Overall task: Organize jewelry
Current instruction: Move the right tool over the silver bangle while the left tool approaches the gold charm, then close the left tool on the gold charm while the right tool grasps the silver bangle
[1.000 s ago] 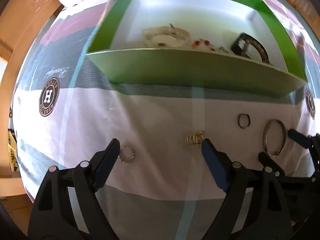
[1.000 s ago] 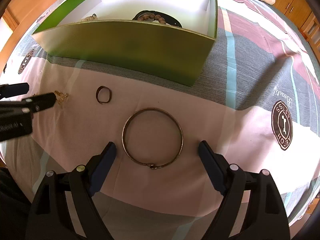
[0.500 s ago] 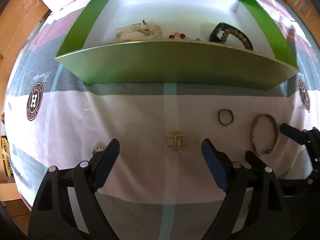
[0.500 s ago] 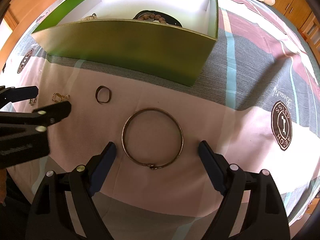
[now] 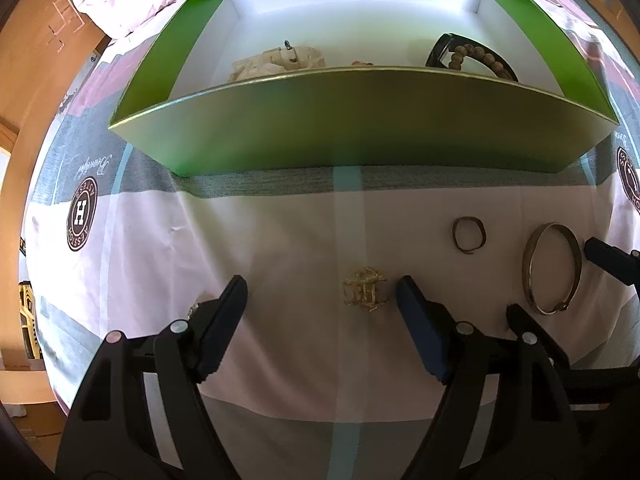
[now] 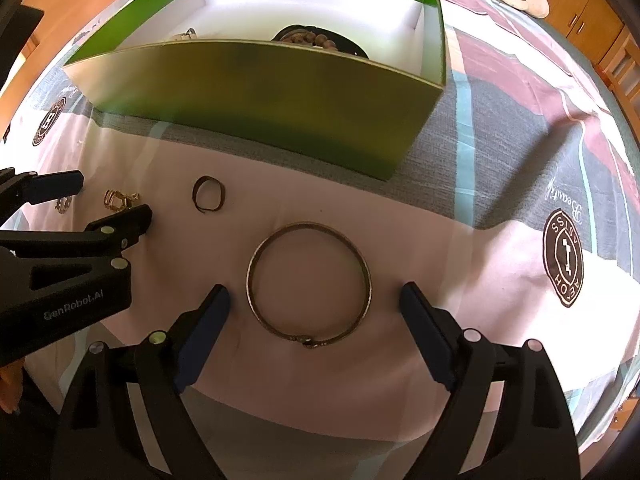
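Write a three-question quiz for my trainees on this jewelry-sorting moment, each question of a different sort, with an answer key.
1. True or false: the large bangle lies on the cloth between the open fingers of the right gripper.
2. Multiple choice: what lies between the fingers of the left gripper? A) the small dark ring B) the gold clip C) the bead bracelet
3. Fill in: the bead bracelet rests inside the ______.

Key: 1 true; 2 B; 3 green box
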`<state>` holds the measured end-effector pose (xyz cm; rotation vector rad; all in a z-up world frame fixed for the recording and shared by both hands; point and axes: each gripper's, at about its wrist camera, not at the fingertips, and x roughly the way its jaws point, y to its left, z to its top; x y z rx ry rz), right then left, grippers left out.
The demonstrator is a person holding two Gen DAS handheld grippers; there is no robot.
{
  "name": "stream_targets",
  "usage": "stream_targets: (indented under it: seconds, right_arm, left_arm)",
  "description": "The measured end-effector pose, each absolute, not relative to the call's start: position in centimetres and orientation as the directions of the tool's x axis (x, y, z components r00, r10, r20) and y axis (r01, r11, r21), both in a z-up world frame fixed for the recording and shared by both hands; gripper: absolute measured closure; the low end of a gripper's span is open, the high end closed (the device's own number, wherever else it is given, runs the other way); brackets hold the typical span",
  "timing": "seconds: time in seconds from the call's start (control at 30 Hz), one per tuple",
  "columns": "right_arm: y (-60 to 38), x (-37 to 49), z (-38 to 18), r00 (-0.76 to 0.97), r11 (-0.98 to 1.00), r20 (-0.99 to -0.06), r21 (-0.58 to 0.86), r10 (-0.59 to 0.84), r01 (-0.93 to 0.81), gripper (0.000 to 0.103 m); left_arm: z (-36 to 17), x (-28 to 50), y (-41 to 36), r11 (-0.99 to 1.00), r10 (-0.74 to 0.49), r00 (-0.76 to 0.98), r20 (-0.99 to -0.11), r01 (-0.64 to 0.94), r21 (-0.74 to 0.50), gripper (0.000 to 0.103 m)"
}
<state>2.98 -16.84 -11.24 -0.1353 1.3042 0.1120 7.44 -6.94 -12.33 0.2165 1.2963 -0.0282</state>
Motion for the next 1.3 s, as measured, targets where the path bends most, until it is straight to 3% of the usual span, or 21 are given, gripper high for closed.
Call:
stream_targets:
  seconds: [0.63, 0.83, 1.03, 1.3]
  right_arm:
    - [-15.5, 1.6, -11.0, 0.274, 0.983, -0.962, -0.042, 0.009, -0.180, 0.021]
    - [-15.6, 1.7, -11.0, 0.275, 0.983, -0.961, -0.043, 0.009, -0.181, 0.021]
    - [-15.6, 1.6, -10.9, 0.276, 0.982, -0.961, -0.045, 0.006, -0.181, 0.021]
    - [-15.7, 1.6, -10.9, 0.276, 0.983, -0.961, -0.044, 0.007, -0.180, 0.021]
  left_arm:
    - [-12.0, 6.9, -6.4, 0.984, 0.073, 0.271, -0.960, 0.138, 0.114, 0.035]
    - [-12.1, 6.8, -6.6, 0.982, 0.056, 0.273, -0.960, 0.161, 0.103, 0.049]
    - [-11.9, 6.4, -7.3, 0.981, 0.023, 0.269, -0.963, 0.179, 0.073, 0.075]
    - [-11.8, 6.2, -7.6, 0.980, 0.026, 0.272, -0.962, 0.182, 0.078, 0.079]
